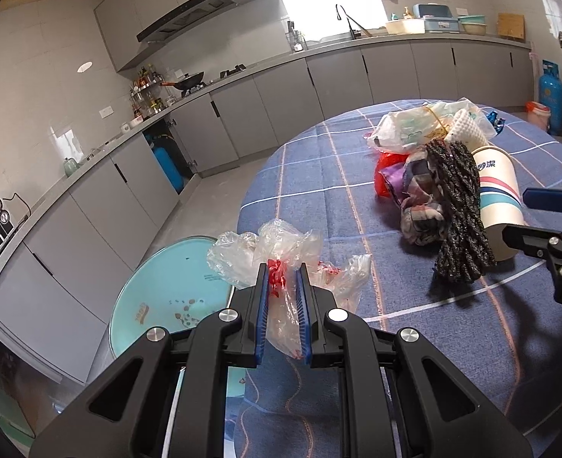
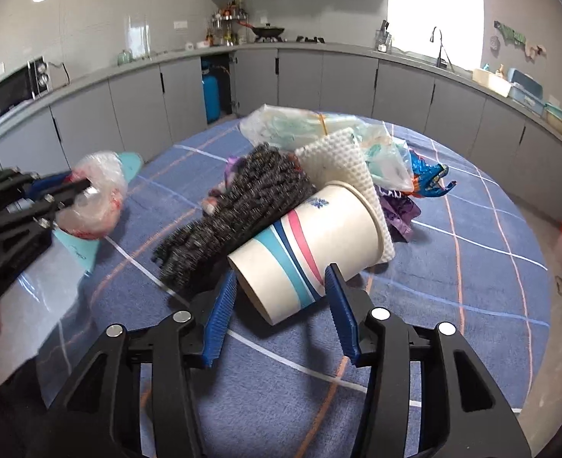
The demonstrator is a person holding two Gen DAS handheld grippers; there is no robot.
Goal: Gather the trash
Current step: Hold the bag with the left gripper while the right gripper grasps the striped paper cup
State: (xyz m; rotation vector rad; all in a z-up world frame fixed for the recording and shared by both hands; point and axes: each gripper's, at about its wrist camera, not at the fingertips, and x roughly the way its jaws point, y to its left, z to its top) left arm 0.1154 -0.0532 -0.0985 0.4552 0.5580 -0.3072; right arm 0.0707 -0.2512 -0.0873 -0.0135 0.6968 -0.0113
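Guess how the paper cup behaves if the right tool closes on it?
The paper cup lies on its side, so a nudge probably rolls it. It looks thin-walled and empty, likely light and crushable. The right tool straddles its base end, open; a gentle squeeze seems wise.

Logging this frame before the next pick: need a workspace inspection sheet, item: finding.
Surface: round table under blue plaid cloth.
Job's things: paper cup on its side; black mesh scrubber, white foam sheet, clear bags and foil wrappers piled behind it.
Clutter: nothing seen beyond the trash.
Grippers: left claw shut on clear plastic bag, at the table edge; right claw open, fingers either side of the cup's base.
Cables: nothing seen on the table.
Surroundings: teal bin below the left claw; grey kitchen cabinets, blue gas cylinder.
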